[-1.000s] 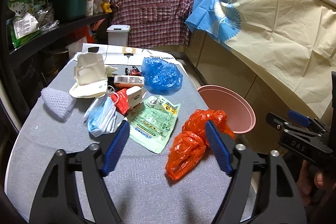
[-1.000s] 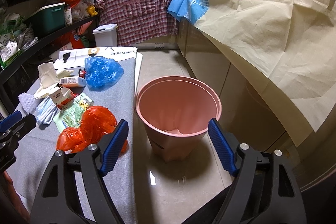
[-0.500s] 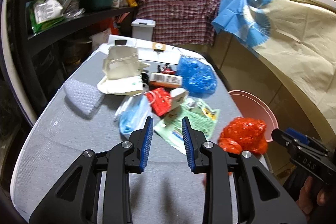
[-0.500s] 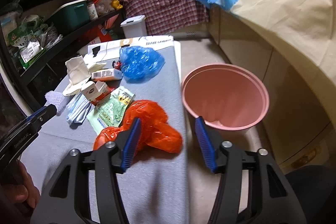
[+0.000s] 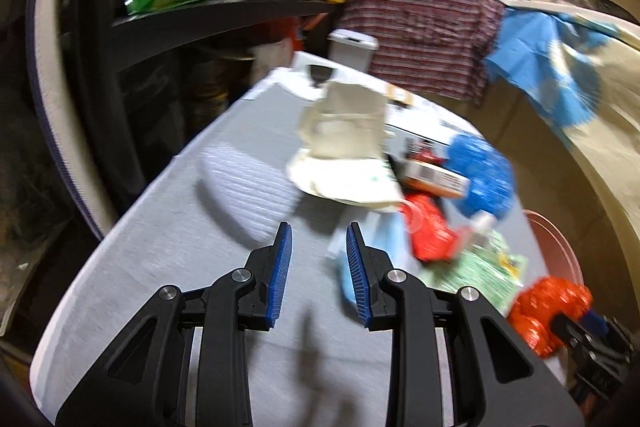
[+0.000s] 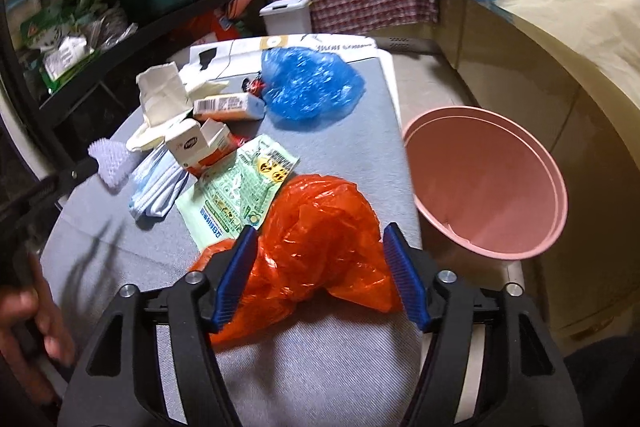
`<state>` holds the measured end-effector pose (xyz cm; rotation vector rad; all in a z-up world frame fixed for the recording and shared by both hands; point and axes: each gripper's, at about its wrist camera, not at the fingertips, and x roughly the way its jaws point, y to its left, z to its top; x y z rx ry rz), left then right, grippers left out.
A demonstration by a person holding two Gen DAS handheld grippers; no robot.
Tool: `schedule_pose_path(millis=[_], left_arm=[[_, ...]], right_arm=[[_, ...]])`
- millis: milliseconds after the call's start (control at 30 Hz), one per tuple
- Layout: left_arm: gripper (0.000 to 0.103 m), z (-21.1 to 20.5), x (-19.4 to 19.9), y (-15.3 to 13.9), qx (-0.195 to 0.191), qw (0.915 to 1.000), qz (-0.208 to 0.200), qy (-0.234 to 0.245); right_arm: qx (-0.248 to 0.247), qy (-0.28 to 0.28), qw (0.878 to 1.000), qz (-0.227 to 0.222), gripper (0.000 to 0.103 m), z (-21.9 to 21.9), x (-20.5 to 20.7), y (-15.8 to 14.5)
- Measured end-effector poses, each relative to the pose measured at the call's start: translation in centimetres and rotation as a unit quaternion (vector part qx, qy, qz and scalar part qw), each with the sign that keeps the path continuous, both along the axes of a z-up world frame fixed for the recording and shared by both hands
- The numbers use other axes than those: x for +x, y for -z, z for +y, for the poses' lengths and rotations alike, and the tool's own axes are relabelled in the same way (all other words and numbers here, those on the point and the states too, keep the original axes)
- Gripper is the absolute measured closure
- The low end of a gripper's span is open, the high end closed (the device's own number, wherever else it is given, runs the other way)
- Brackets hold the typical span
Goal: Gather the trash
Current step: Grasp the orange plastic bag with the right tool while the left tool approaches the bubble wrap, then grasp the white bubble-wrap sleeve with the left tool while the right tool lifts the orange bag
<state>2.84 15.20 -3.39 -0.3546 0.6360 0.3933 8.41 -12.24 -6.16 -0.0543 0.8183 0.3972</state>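
Orange bag between right fingers.

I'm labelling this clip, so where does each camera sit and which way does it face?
Left wrist: on the left gripper, angled down over the grey table; its open jaws show.
Right wrist: on the right gripper, looking down at the orange bag between its jaws; a hand shows.
Shared: orange bag, pink bin.

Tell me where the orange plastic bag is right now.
In the right wrist view the orange plastic bag lies on the grey table near its right edge, between the right tool's open fingers, beside the pink bin.
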Motion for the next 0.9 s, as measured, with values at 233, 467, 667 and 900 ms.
schedule_pose_path(millis=[233,467,667,900], left_arm=[[0.072,4.2,1.3,2.0,-0.03,0.9982,0.028,-0.044],[0.067,5.6,2.3,3.0,-0.049,0.9971,0.037,-0.046],[0.067,6.1,3.0,3.8,-0.06,0.996,0.049,-0.044],[0.09,5.8,2.9,3.1,-0.044,0.9969,0.052,-0.039]], right_arm=[[0.003,-0.022,1.0,-0.019,0.062,1.2,0.7,0.0],[0.013,-0.025,0.999,-0.033,0.064,1.1,1.2,-0.2],[0.013,-0.027,0.999,-0.042,0.065,1.1,1.1,-0.4],[0.012,-0.028,0.998,-0.055,0.065,0.7,0.3,-1.0]])
